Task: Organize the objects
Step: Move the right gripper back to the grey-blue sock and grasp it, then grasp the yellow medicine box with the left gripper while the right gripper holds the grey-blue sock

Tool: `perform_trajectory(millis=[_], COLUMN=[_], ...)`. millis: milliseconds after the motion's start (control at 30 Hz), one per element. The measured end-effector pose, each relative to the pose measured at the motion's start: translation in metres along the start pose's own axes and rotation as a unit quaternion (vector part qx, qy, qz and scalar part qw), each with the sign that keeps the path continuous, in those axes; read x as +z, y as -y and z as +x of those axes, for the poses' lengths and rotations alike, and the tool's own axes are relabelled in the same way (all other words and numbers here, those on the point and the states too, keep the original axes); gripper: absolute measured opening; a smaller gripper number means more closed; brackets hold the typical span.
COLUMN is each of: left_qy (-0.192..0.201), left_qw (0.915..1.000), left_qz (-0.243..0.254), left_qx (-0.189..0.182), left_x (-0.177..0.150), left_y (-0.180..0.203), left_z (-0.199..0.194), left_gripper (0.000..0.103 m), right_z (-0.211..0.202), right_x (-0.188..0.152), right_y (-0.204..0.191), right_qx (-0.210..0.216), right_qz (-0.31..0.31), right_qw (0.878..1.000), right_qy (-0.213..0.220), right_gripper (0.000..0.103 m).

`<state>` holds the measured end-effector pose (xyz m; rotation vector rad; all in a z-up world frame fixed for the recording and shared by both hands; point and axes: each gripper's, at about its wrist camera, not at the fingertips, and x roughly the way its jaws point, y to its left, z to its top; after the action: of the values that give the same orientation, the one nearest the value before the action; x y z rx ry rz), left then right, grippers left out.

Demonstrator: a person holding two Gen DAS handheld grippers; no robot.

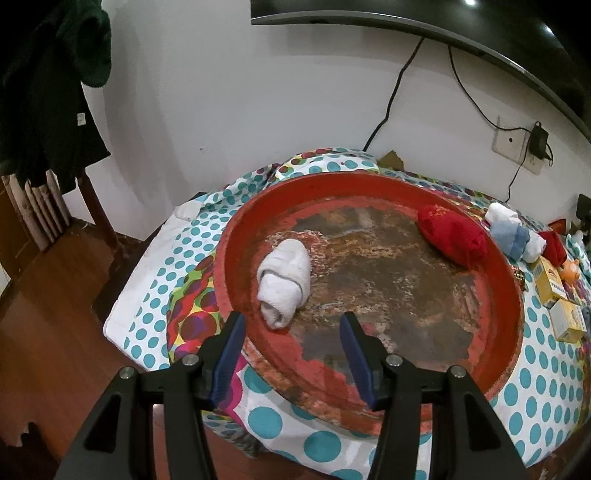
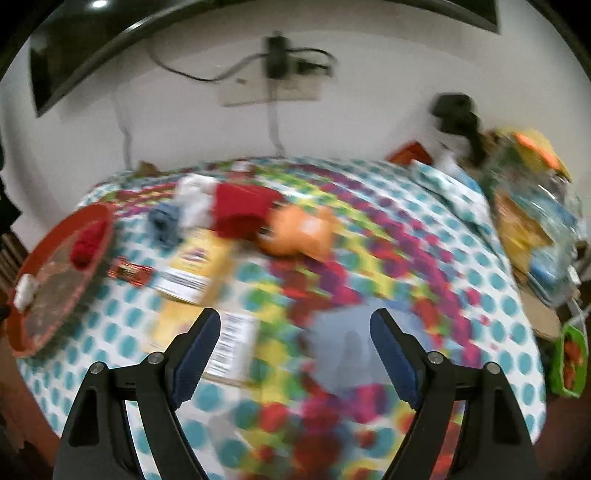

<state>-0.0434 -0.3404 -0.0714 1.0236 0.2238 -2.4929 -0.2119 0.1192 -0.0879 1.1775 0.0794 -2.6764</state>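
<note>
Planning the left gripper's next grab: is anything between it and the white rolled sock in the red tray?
Nothing visible blocks it. The left gripper is open above the near rim of the red tray, and the white rolled sock lies just beyond its left finger on bare tray floor. The red sock sits apart, at the far right side.

A dark garment hangs left; a television is mounted above.
</note>
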Motion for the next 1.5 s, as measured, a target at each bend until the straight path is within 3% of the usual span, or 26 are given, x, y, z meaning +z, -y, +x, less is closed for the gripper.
perform_trajectory(millis=[367,467,567,667,967,1133,1267,1367,1400,1500], left_qy=[0.030,0.035,0.027,0.023,-0.004,-0.015,-0.017,-0.023,-0.026,-0.033], left_qw=[0.9980,0.9969,0.9933,0.9905,0.9755,0.9604,0.9426,0.9252,0.9139,0.8903], left_qz=[0.055,0.058,0.060,0.089,0.162,0.207,0.250,0.279,0.295,0.336], left_qx=[-0.012,-0.039,-0.095,-0.103,-0.149,-0.186,-0.220,-0.256,-0.278,-0.305], left_x=[-0.004,-0.006,-0.010,-0.012,-0.026,-0.033,-0.034,-0.034,-0.034,-0.036], left_y=[0.027,0.035,0.045,0.062,0.137,0.183,0.217,0.241,0.251,0.274], left_z=[-0.014,-0.020,-0.025,-0.029,-0.031,-0.034,-0.039,-0.042,-0.044,-0.046], left_gripper=[0.054,0.054,0.055,0.055,0.055,0.055,0.055,0.055,0.055,0.055], right_z=[0.022,0.032,0.038,0.039,0.044,0.048,0.054,0.057,0.057,0.057], right_x=[-0.024,-0.026,-0.027,-0.027,-0.021,-0.014,-0.006,-0.004,-0.004,-0.004], right_y=[0.038,0.040,0.041,0.039,0.036,0.040,0.049,0.054,0.053,0.055], right_qx=[-0.021,-0.020,-0.020,-0.019,-0.028,-0.040,-0.048,-0.047,-0.049,-0.047], right_qz=[0.015,0.020,0.025,0.027,0.003,-0.005,0.005,0.012,0.010,0.010], right_qw=[0.999,0.999,0.999,0.999,1.000,0.999,0.998,0.998,0.998,0.998], right_qy=[-0.026,-0.034,-0.032,-0.021,-0.014,-0.020,-0.029,-0.032,-0.032,-0.032], right_gripper=[0.082,0.082,0.082,0.081,0.060,0.051,0.049,0.049,0.049,0.049])
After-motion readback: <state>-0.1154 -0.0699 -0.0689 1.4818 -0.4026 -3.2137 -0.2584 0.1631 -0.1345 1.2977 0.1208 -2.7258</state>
